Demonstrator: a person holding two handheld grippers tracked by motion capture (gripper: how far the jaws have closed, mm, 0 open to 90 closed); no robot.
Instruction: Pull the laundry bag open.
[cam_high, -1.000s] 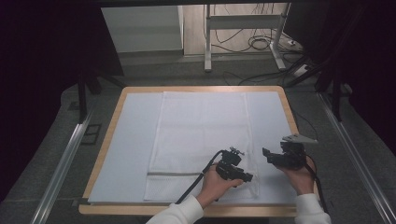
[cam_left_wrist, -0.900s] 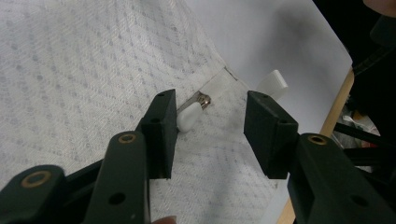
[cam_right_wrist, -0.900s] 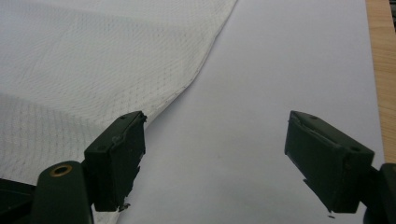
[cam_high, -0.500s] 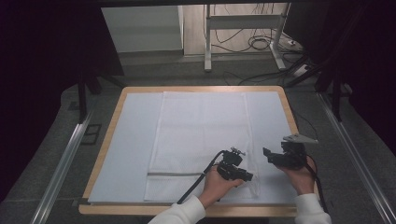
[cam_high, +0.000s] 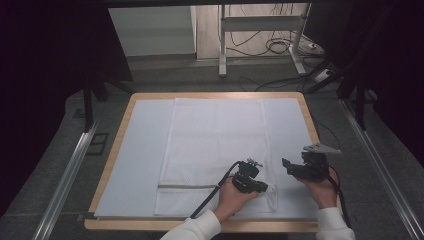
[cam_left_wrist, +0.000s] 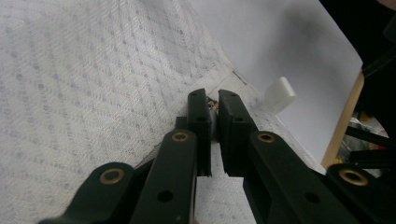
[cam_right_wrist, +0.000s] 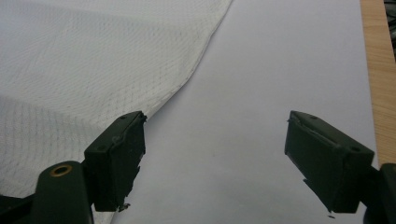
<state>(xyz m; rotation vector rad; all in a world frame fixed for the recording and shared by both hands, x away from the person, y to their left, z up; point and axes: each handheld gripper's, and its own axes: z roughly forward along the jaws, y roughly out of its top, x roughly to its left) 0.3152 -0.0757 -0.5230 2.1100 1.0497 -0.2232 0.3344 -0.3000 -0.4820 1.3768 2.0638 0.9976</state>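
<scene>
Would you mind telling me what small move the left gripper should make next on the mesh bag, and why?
Probably a short pull along the zipper line. The left gripper has just been closing, its jaws nearly together around a small metal piece, apparently the zipper pull, at the edge of the white mesh bag. The right gripper hangs open over the mat.

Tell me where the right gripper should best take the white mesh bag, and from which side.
Probably the bag's free right edge, approached from the bare mat side with open jaws. That hem lies flat and unobstructed beside the right gripper, while the left gripper has just closed at the zipper end.
</scene>
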